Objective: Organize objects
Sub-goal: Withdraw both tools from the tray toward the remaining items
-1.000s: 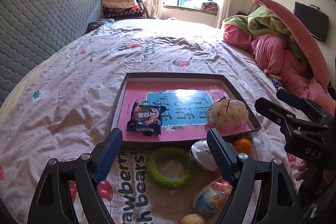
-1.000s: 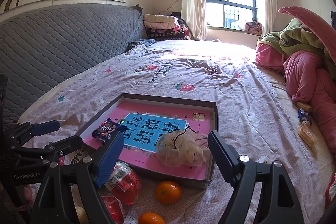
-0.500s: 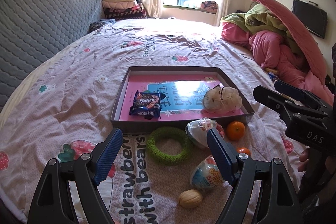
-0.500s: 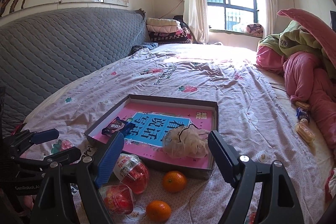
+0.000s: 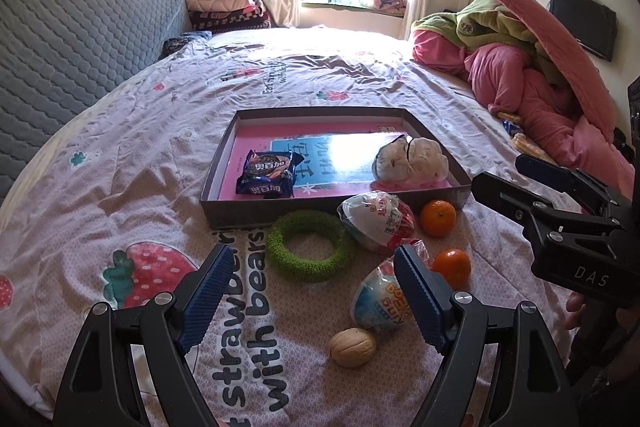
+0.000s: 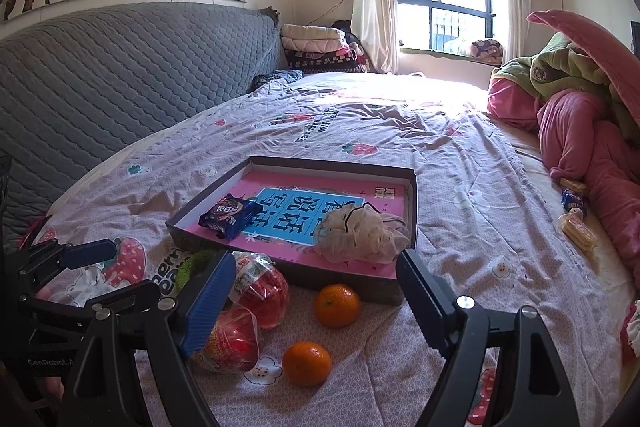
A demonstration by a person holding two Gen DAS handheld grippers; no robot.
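The shallow box (image 5: pixel 224 163) sits mid-bed holding a snack packet (image 5: pixel 267 174), loose oranges (image 6: pixel 337 305) at its six o'clock, and with both the left gripper (image 5: pixel 314 285) and right gripper (image 6: pixel 316 291) spread wide and empty, a careless pinch could roll one away.

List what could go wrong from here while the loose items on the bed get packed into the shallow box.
1. The tangerines and the walnut are round and sit on soft, wrinkled bedding, so a nudge from an open finger may roll them away.
2. The wrapped toy eggs look slick in plastic and may slip from the pads.
3. The right gripper hangs close to the left gripper above the same cluster, so the two might collide.
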